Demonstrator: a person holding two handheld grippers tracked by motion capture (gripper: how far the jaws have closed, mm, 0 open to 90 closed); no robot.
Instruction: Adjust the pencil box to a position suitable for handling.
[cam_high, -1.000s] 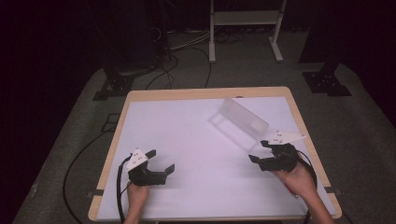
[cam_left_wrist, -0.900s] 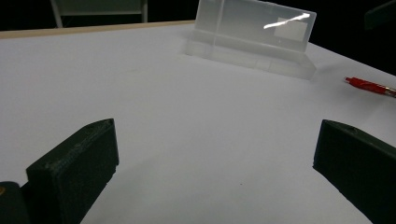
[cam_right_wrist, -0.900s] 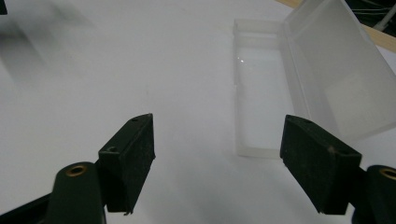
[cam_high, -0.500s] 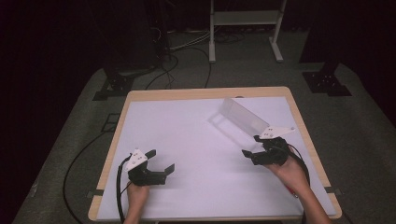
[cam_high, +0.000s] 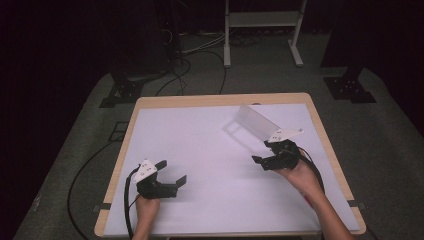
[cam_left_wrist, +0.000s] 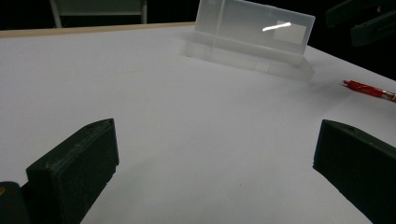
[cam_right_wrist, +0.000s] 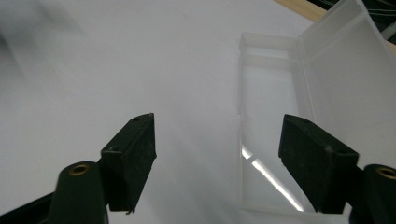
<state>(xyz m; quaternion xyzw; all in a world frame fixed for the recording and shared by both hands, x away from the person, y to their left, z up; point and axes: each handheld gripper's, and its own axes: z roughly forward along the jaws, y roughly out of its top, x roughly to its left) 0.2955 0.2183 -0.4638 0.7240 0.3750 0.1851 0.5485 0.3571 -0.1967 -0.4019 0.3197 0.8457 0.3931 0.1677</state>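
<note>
A clear plastic box (cam_high: 248, 125) with its lid raised stands on the white table (cam_high: 200, 145), right of centre. My right gripper (cam_high: 261, 151) hovers just in front of it, open. In the right gripper view the box's tray (cam_right_wrist: 266, 130) and upright lid (cam_right_wrist: 345, 70) lie straight ahead, and my right gripper (cam_right_wrist: 219, 130) holds nothing. My left gripper (cam_high: 172, 171) sits near the front left, open and empty. In the left gripper view, beyond my left gripper (cam_left_wrist: 217, 140), the box (cam_left_wrist: 252, 37) stands far off with a red pen (cam_left_wrist: 369, 88) lying to its right.
The table's wooden rim (cam_high: 220, 100) borders the white top. On the grey floor behind are cables (cam_high: 180, 65), a metal stand (cam_high: 260, 30) and black equipment bases (cam_high: 350, 85). A black cable (cam_high: 127, 200) trails from my left gripper.
My right gripper has moved forward and left, closer to the clear box. My left gripper has stayed in place.
</note>
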